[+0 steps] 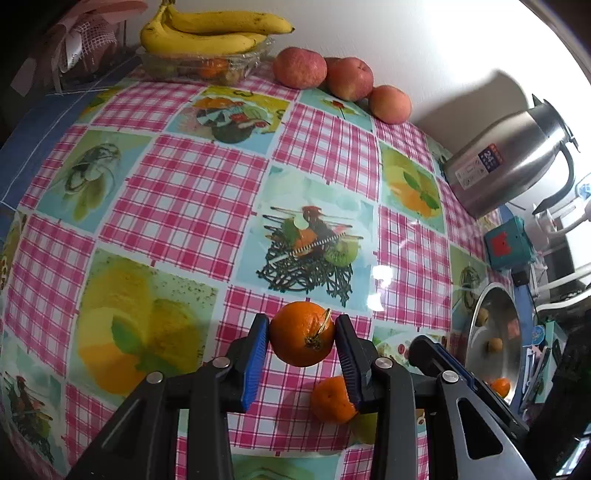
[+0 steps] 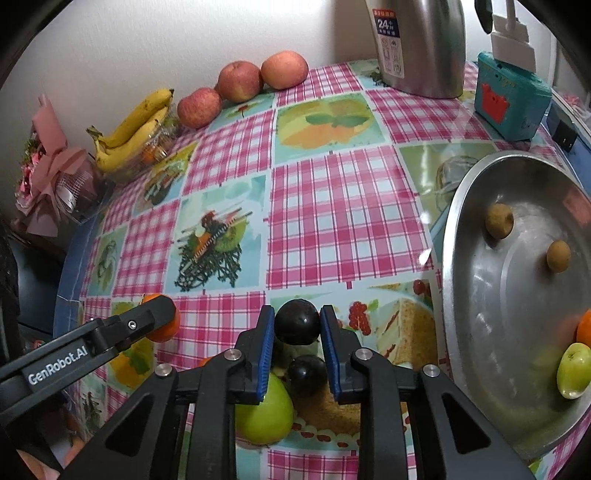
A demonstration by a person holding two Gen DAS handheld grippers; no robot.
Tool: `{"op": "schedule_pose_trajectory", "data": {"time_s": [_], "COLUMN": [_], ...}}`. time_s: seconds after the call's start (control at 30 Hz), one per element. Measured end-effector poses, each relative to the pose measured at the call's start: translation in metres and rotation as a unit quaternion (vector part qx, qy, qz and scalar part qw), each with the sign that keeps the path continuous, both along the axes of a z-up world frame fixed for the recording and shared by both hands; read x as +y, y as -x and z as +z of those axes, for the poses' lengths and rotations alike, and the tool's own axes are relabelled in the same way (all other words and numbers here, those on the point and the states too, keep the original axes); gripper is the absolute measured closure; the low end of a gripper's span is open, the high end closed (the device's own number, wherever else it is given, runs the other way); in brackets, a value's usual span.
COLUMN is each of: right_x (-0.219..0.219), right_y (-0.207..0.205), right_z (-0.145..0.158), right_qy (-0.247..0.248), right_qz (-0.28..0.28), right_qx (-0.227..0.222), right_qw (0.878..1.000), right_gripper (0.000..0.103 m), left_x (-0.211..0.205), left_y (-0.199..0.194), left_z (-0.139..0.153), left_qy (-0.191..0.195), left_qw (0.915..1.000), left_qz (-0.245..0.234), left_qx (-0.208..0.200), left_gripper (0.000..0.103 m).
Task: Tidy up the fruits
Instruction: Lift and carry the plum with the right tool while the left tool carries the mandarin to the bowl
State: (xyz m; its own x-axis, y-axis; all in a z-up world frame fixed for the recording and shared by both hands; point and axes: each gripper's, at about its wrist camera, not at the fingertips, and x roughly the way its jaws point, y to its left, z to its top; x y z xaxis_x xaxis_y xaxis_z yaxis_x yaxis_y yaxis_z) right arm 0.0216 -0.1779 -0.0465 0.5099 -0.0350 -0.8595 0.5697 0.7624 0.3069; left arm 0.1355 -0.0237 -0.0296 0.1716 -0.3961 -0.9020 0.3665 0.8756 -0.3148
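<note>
My left gripper (image 1: 301, 334) is shut on an orange mandarin (image 1: 301, 332) and holds it above the checked tablecloth. A second mandarin (image 1: 332, 400) lies on the cloth below it. My right gripper (image 2: 297, 323) is shut on a dark plum (image 2: 297, 321). Below it lie another dark plum (image 2: 306, 374) and a green apple (image 2: 264, 411). The steel bowl (image 2: 480, 302) at the right holds two small brown fruits (image 2: 498, 220), a green fruit (image 2: 572, 369) and an orange one (image 2: 584, 328). The left gripper with its mandarin shows in the right wrist view (image 2: 162, 317).
Three red apples (image 1: 299, 66) sit by the back wall. Bananas (image 1: 210, 31) rest on a clear dish (image 1: 207, 66) at the back left. A steel thermos jug (image 2: 421, 44) and a teal box (image 2: 511, 96) stand at the back right. A pink bouquet (image 2: 51, 181) lies at the left edge.
</note>
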Motion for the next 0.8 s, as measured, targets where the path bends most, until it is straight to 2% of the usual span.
{"op": "schedule_pose_trajectory", "data": {"time_s": [0.17, 0.8], "right_x": [0.000, -0.011], "right_y": [0.003, 0.017], "right_z": [0.012, 0.025], "right_qy": [0.005, 0.003], "right_qz": [-0.003, -0.024], "right_qx": [-0.011, -0.026], "right_qw": [1.000, 0.999], "right_gripper": [0.077, 0.077], "left_x": [0.002, 0.001], "left_y": [-0.003, -0.002], "left_z": [0.006, 0.024], "left_qy": [-0.001, -0.015], "left_qw": [0.9999, 0.9988], "left_qz": [0.010, 0.027], "left_qx": [-0.008, -0.037], "left_gripper": [0.064, 0.064]}}
